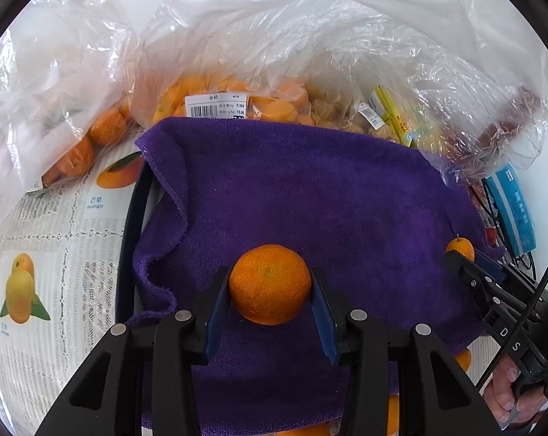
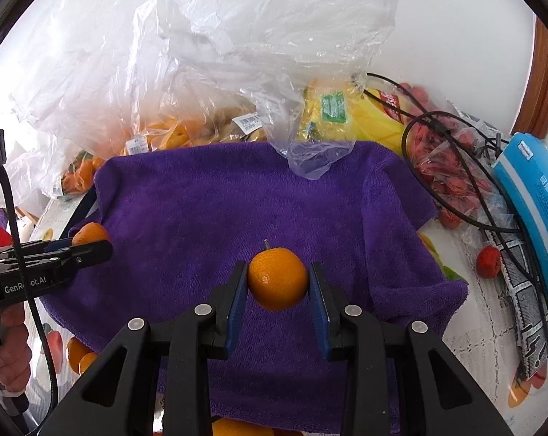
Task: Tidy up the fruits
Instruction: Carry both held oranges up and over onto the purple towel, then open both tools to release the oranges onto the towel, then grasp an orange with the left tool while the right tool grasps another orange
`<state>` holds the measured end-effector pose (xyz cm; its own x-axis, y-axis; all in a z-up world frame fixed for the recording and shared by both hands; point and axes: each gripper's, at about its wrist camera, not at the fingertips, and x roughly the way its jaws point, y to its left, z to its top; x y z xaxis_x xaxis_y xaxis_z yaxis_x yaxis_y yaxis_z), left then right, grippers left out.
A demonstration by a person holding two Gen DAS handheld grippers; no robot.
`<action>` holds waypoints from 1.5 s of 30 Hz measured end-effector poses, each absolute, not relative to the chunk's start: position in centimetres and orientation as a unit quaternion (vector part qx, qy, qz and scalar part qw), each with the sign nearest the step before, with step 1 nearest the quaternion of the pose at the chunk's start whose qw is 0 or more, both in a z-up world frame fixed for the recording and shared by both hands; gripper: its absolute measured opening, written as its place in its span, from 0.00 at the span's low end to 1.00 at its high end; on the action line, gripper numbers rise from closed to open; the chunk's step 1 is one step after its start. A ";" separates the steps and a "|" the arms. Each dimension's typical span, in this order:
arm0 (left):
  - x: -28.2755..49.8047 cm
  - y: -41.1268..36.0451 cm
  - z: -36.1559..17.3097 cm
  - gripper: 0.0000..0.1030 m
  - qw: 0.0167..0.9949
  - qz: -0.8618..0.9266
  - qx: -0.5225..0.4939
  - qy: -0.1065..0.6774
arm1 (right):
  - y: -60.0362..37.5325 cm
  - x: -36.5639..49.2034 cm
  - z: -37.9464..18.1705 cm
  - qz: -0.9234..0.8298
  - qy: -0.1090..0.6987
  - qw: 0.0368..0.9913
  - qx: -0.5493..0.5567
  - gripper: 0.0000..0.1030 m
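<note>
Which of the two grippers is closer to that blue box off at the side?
Right. The right gripper, holding a small orange, is on the blue box's side; the left gripper, holding a mandarin, is farther across the purple towel.

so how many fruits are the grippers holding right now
2: a mandarin in the left gripper, a small stemmed orange in the right gripper, both over the purple towel.

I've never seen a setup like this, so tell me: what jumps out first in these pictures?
Two orange fruits, each pinched between black gripper fingers: a mandarin in the left gripper, a smaller stemmed fruit in the right gripper. Both hang over a purple towel that fills the middle. Behind it, crumpled clear bags of fruit pile up.
</note>
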<state>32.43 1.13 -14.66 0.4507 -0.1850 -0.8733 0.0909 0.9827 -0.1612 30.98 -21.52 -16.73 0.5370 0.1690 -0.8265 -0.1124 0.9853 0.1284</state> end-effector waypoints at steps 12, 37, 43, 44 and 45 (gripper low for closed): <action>32.9 -0.5 -15.9 0.40 0.846 -0.085 -0.042 0.525 | -21.0 30.7 -16.4 0.089 0.470 0.878 0.030 0.35; 21.8 3.6 -9.6 0.60 0.888 -0.032 -0.048 0.455 | -21.1 20.4 -12.8 0.052 0.457 0.888 0.023 0.55; 21.0 5.0 -11.2 0.60 0.881 -0.027 -0.063 0.468 | -21.4 19.7 -15.0 0.059 0.473 0.878 0.036 0.55; 20.9 5.3 -11.4 0.60 0.879 -0.028 -0.065 0.471 | -21.5 19.8 -15.3 0.058 0.475 0.877 0.037 0.55; 20.8 5.4 -11.7 0.60 0.878 -0.027 -0.066 0.474 | -21.5 20.0 -15.6 0.059 0.478 0.875 0.039 0.55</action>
<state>20.79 5.36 -11.66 0.5501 -0.1102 -0.8278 -0.0138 0.9899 -0.1410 19.99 -21.46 -15.64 0.5354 0.1401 -0.8329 -0.0648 0.9901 0.1249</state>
